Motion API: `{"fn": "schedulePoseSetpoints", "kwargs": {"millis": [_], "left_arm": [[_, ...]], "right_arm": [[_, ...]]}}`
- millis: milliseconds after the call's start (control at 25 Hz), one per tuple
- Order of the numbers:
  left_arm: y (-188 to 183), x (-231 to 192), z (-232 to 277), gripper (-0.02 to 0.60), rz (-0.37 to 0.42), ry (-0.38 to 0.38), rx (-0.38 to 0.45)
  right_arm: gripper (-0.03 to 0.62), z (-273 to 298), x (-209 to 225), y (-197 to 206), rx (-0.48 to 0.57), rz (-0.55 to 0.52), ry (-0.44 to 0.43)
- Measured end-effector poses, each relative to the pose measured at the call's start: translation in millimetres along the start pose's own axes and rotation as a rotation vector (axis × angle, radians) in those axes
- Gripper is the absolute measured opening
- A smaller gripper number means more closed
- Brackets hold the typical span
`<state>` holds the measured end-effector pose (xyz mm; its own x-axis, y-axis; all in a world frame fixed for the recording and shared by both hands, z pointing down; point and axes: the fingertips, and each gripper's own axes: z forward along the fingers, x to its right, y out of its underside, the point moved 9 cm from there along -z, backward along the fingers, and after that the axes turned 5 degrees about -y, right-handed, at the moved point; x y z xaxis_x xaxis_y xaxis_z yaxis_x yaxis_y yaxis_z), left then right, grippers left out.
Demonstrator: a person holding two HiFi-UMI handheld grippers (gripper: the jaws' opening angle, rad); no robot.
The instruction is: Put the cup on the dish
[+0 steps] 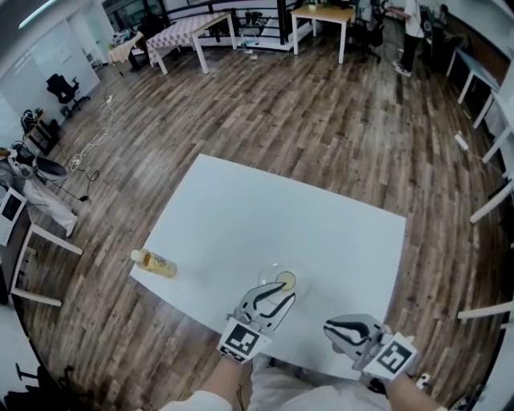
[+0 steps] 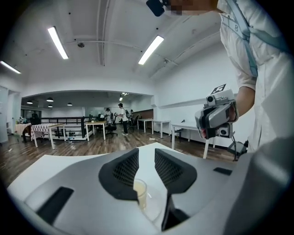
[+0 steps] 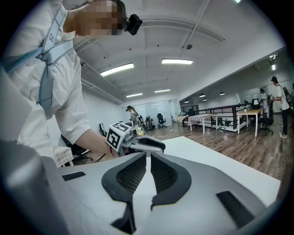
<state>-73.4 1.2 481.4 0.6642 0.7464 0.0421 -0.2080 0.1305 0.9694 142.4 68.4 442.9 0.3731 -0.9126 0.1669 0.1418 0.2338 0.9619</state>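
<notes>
Broadly: a large white rectangular table (image 1: pixel 241 217) on a brown wood-plank floor (image 1: pixel 321 120), in an open office room. Beyond the table's far edge are white desks (image 1: pixel 321 16), one cloth-covered table (image 1: pixel 189 32) and a person standing (image 1: pixel 411 32). Off the table's left side are a black office chair (image 1: pixel 63 87) and loose cables (image 1: pixel 88 148). A small yellow plastic bottle (image 1: pixel 153 262) lies on its side at the table's left edge.

The small clear cup with pale yellow contents (image 1: pixel 285 281) is close to the table's near edge, at the tips of my left gripper (image 1: pixel 281 294). The left gripper view shows those jaws a narrow way apart with the cup in the gap. The left pad overlaps its side and the right pad looks clear of it. My right gripper (image 1: pixel 331 329) is over the table's near edge, jaws drawn together, nothing between them.

Hard to read: the clear glass dish (image 2: pixel 154 209) is only a faint outline beneath the cup, so I cannot tell whether the cup's base rests on it. My left forearm (image 1: pixel 205 399) is cut off at the frame bottom.
</notes>
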Motion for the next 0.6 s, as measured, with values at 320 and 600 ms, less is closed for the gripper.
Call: {"fn": "schedulePoseSetpoints", "kwargs": {"millis": [320,600], "left_arm": [[-22,18,-24,0.000,-0.018,0.060,0.054],[-31,30,-40,0.000,-0.029,0.088,0.068]], "right_arm": [[0.035,2,-7,-2,0.008,-0.007,0.021],[0.035,2,-13,-5,0.028,-0.031,0.039]]}}
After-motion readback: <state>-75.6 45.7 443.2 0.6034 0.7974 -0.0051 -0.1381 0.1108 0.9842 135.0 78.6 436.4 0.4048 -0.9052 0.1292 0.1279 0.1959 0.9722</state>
